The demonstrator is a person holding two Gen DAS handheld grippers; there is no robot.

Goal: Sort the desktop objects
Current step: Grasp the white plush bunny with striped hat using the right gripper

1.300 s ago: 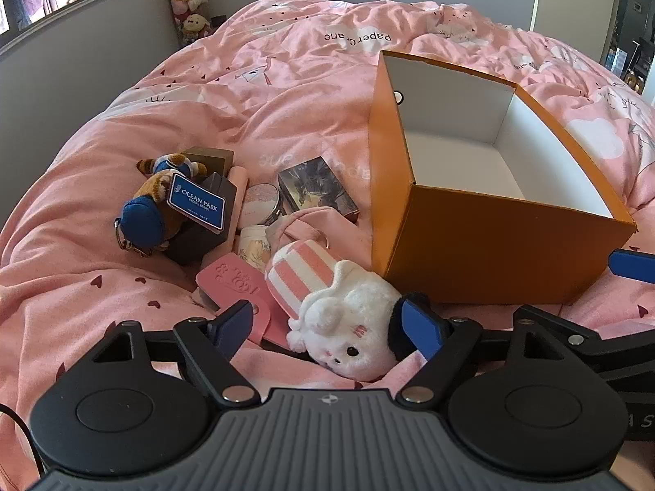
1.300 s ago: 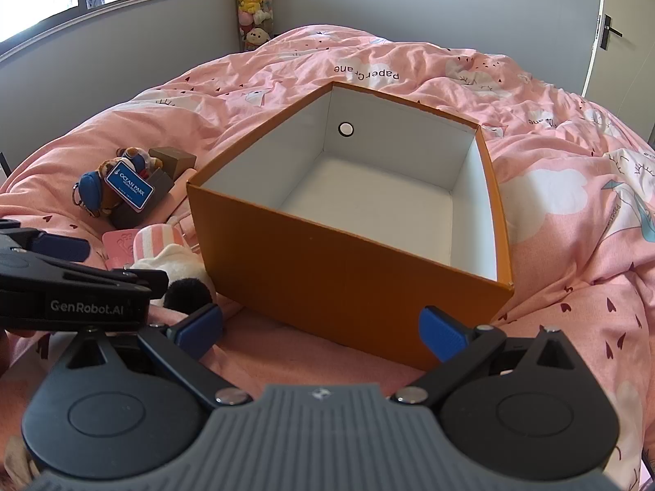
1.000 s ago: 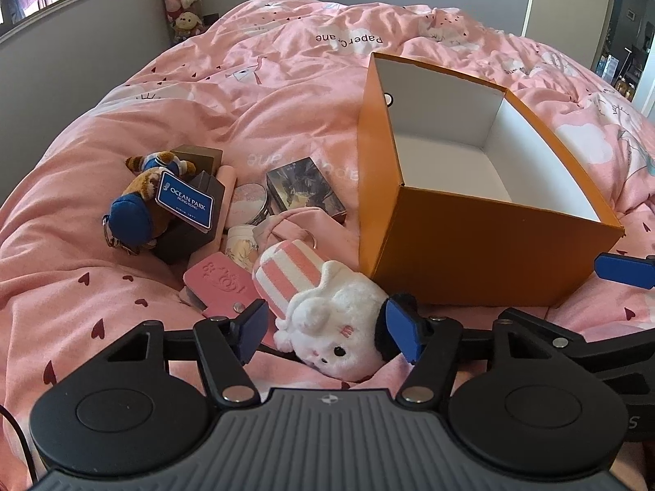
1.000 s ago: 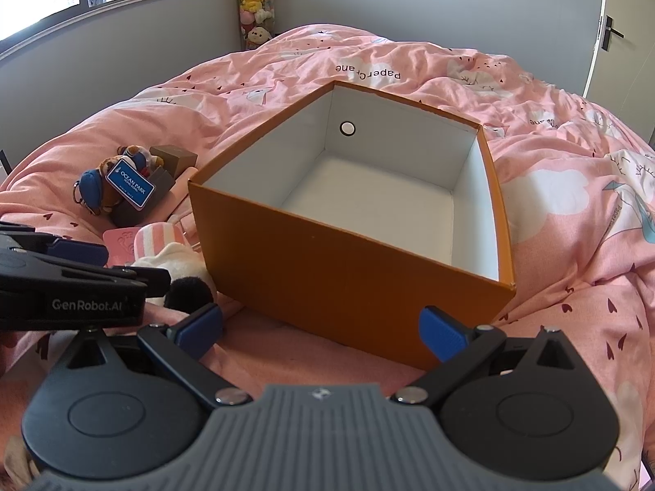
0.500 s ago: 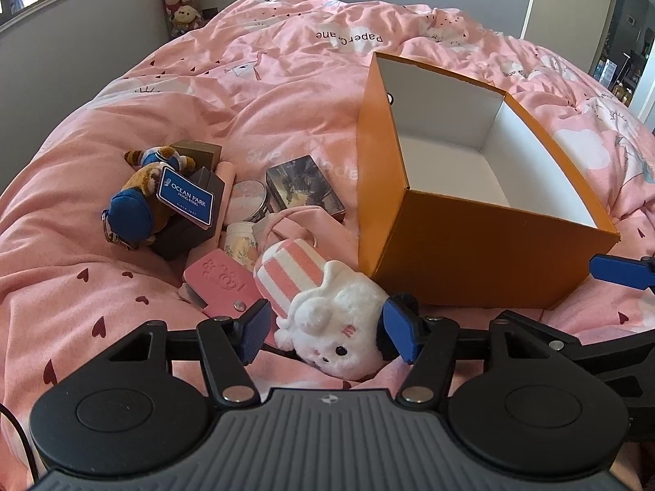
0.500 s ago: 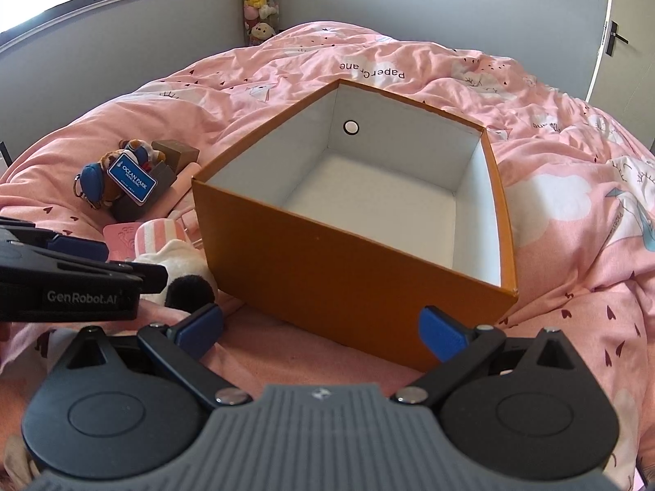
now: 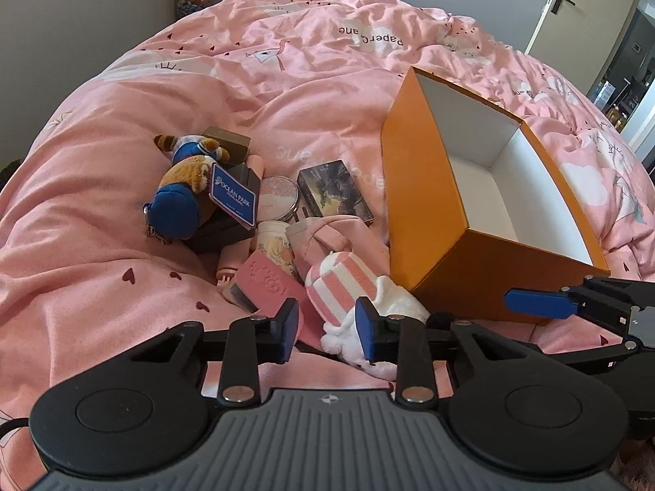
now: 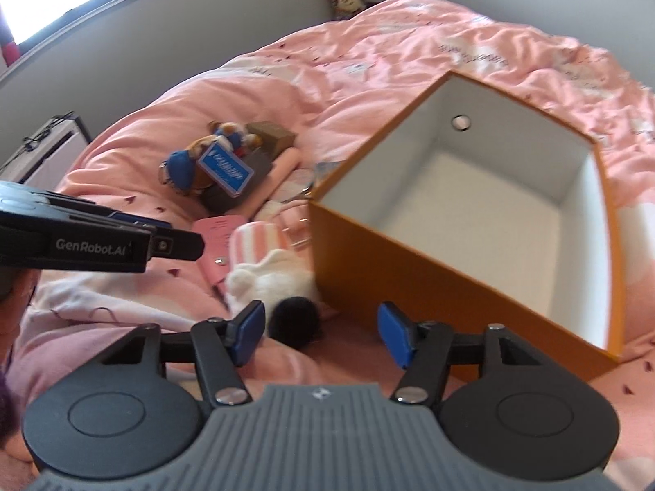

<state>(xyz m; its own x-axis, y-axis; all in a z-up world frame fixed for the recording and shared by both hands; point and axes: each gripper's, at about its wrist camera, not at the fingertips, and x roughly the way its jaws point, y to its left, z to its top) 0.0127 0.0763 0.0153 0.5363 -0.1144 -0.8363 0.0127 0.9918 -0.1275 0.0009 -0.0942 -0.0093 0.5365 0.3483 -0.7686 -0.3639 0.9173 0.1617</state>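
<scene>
A white plush with a pink-striped hat [image 7: 344, 282] lies on the pink bedcover against the near corner of the open orange box [image 7: 430, 204]. My left gripper [image 7: 327, 329] hovers just over it. Its jaws are closing, with the hat's edge showing between the pads; they do not press on it. The right fingertip overlaps the white body. My right gripper [image 8: 323, 331] is beside the box's near wall [image 8: 409, 286], its jaws closing too. The plush's black pompom [image 8: 292, 321] sits near its left pad, untouched. The box holds nothing.
Left of the box lie a brown plush with a blue Ocean Park tag [image 7: 192, 188], a pink card case [image 7: 266, 286], a dark card box [image 7: 333, 192], a round compact [image 7: 278, 202], a floral tube [image 7: 278, 245] and a pink pouch [image 7: 327, 237]. A door [image 7: 573, 0] stands far right.
Both pairs of jaws have narrowed, the left far more. The right view has swung left and tilted, bringing the plush and the clutter nearer its middle. The left view has shifted sideways.
</scene>
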